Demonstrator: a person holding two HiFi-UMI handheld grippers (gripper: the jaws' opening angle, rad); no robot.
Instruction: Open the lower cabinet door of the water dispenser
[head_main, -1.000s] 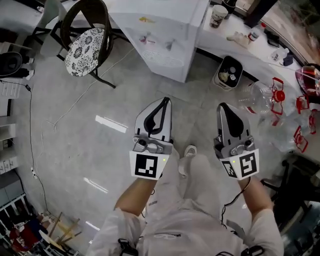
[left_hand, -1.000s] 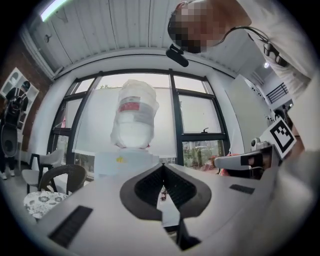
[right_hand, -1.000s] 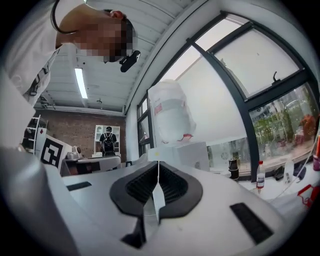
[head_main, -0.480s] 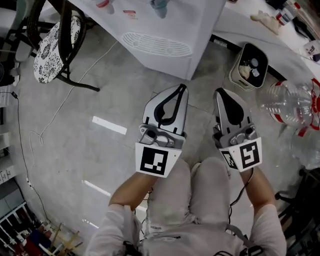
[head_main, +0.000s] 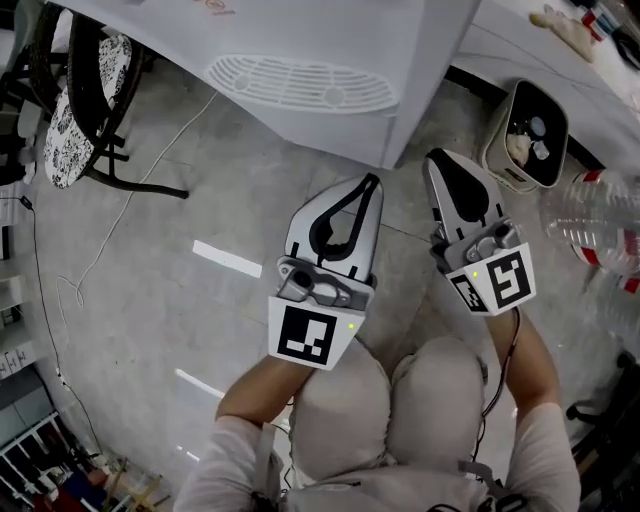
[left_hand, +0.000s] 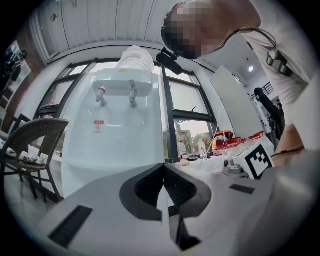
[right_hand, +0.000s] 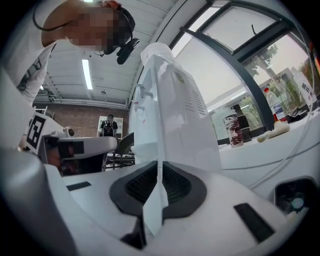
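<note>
Both claws held low in front of the water dispenser (head_main: 330, 40), side by side above the person's knees (head_main: 390, 400).

Left claw (head_main: 370, 183): jaws together, tips meeting in a line, nothing between them. In the left gripper view the left claw (left_hand: 163, 169) points at the dispenser's (left_hand: 107, 135) front. Two taps show up top, a small red label below them, then a plain white lower front (left_hand: 85, 162). I cannot make out the door's edges or a handle there. The claw is near that front, not touching.

Right claw (head_main: 436, 160): also closed, empty. In the right gripper view the right claw (right_hand: 159, 166) looks along the dispenser's (right_hand: 172, 115) side, past its front corner, apart from it.

In the head view the dispenser stands on the grey floor (head_main: 180, 290), its ribbed drip tray (head_main: 300, 85) facing the person. The left claw's tip is just below the front corner; the right claw is just right of that corner.

Around:
- chair (head_main: 95, 100) with patterned cushion, left of the dispenser
- thin cable (head_main: 95, 255) on the floor
- small bin (head_main: 528, 165) right of the dispenser, against a white table (head_main: 520, 50)
- big clear bottle (head_main: 600, 215) lying at the far right
</note>
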